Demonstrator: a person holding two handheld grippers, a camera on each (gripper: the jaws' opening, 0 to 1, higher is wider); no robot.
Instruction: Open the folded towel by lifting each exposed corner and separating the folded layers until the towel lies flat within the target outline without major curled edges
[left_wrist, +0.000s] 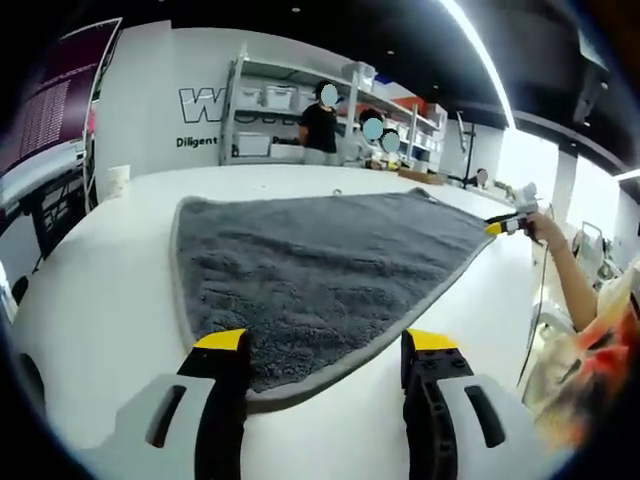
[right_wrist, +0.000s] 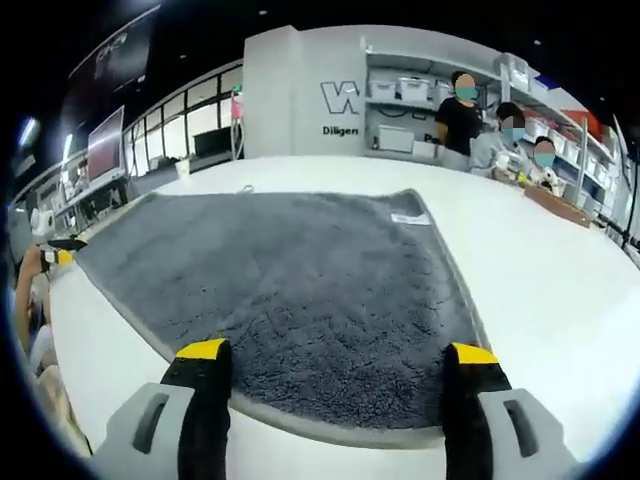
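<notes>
Yellow-tipped jaws of the left tongs (left_wrist: 325, 350) stand spread at the bottom of the left gripper view, pinching nothing, with the near hem of the grey towel (left_wrist: 310, 270) lying between them on the white worktop (left_wrist: 110, 270). From this side the towel narrows toward the far right, where its corner meets the other tongs, seen small at the end of a person's forearm (left_wrist: 565, 275); whether that far corner is actually pinched is too small to tell.

Seen along the right tongs (right_wrist: 338, 365), the jaws are likewise spread wide and hold nothing, and the towel (right_wrist: 300, 280) lies directly ahead, its near edge running across between the two tips. The cloth spreads as a broad sheet away from these tongs, one long edge running off to the far left, where a second pair of tongs (right_wrist: 62, 250) sits at the towel's far left corner. A small white label (right_wrist: 410, 217) shows near the far right corner.

My judgement is that the towel is largely opened and lies mostly flat. Each pair of tongs faces its own near edge, with the cloth stretching away between the two hands, so any remaining smoothing would be a pull outward along that line.

Beyond the worktop stand shelving with bins (left_wrist: 270, 100) and three people (right_wrist: 500, 130) at the far side.
</notes>
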